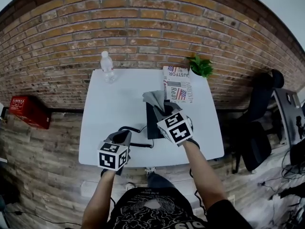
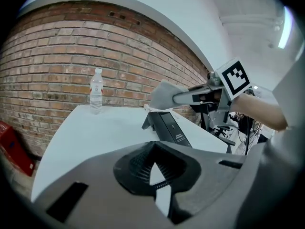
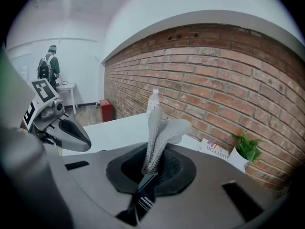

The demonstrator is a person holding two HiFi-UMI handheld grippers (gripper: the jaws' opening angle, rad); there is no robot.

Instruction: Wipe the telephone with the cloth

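The black telephone (image 1: 153,123) stands on the white table (image 1: 109,109), right of centre, and its cord (image 1: 131,128) curls off to the left. My right gripper (image 1: 165,109) hovers over the phone's top, shut on a grey cloth (image 1: 154,98) that sticks up from its jaws. In the right gripper view the cloth (image 3: 159,132) rises from the shut gripper (image 3: 152,165), with a strip of the phone (image 3: 144,202) showing below. My left gripper (image 1: 124,135) sits near the table's front edge, left of the phone, shut with nothing in it (image 2: 155,168). The left gripper view shows the phone (image 2: 167,128) and the cloth (image 2: 163,94) ahead.
A water bottle (image 1: 107,67) stands at the table's back left. A newspaper (image 1: 177,84) and a small potted plant (image 1: 201,66) are at the back right, against the brick wall. A red box (image 1: 29,111) lies on the floor at left, and office chairs (image 1: 259,104) stand at right.
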